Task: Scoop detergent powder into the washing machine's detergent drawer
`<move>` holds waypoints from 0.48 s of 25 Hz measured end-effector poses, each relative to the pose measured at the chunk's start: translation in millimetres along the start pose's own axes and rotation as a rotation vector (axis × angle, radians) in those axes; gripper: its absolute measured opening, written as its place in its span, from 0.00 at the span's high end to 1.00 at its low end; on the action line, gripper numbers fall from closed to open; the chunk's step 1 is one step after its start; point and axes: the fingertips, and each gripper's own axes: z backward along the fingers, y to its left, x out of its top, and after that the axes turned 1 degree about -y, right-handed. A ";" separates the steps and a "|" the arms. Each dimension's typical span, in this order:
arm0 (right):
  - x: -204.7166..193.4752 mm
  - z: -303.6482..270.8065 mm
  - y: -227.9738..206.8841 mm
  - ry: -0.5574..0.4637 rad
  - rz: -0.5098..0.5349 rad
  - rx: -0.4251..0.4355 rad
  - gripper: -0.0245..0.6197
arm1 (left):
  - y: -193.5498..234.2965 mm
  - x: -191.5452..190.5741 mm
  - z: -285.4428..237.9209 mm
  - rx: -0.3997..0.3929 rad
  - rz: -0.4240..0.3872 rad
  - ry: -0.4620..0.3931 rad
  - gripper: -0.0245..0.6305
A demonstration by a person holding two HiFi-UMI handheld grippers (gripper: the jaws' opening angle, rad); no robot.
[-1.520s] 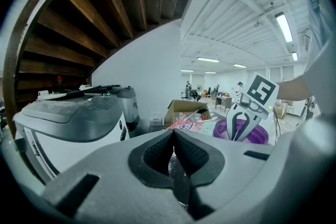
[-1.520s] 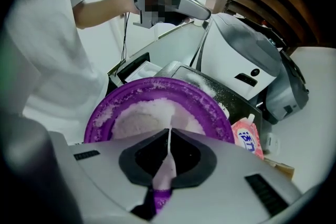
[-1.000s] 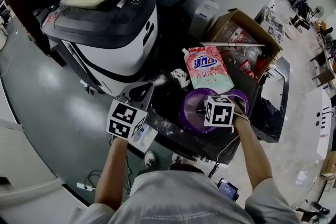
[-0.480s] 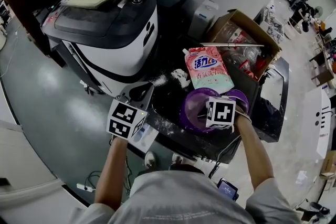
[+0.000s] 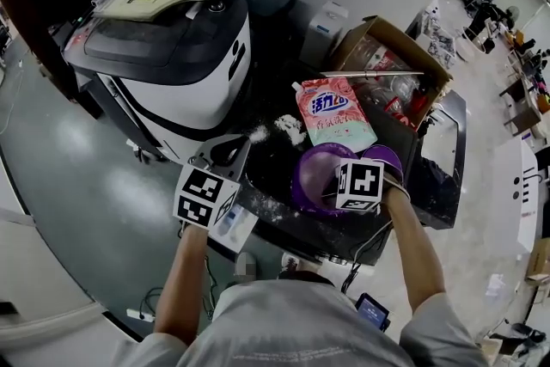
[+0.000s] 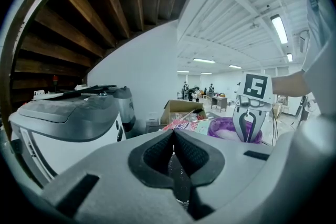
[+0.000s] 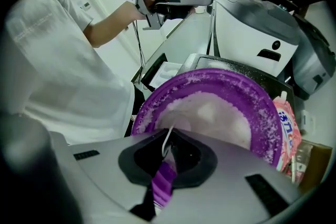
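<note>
Your right gripper (image 7: 167,150) is clamped on the purple scoop handle (image 7: 161,186); the handle's far end is hidden by the jaws, perhaps dipped in the white powder (image 7: 210,113) filling the purple bowl (image 7: 265,118) just beyond; your left gripper (image 6: 173,136) is pinched together, empty; the washing machine (image 5: 163,56) stands beyond it.

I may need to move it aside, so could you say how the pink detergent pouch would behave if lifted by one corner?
The pink detergent pouch lies flat and looks soft-sided, so it would probably sag and fold. Spilled powder sits by its top corner, so it may be open and could leak if tipped.
</note>
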 end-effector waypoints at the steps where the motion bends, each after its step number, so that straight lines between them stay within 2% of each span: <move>1: -0.1 0.4 0.6 0.001 -0.004 0.000 0.93 | -0.9 1.0 -0.4 -0.004 -0.003 -0.002 0.95; 7: -0.4 6.4 5.2 -0.017 -0.030 0.020 0.93 | -4.3 5.7 0.8 -0.015 -0.014 -0.013 0.95; 12: 0.6 11.7 1.0 -0.064 -0.053 -0.022 0.94 | -7.3 7.4 2.4 -0.027 -0.020 -0.021 0.95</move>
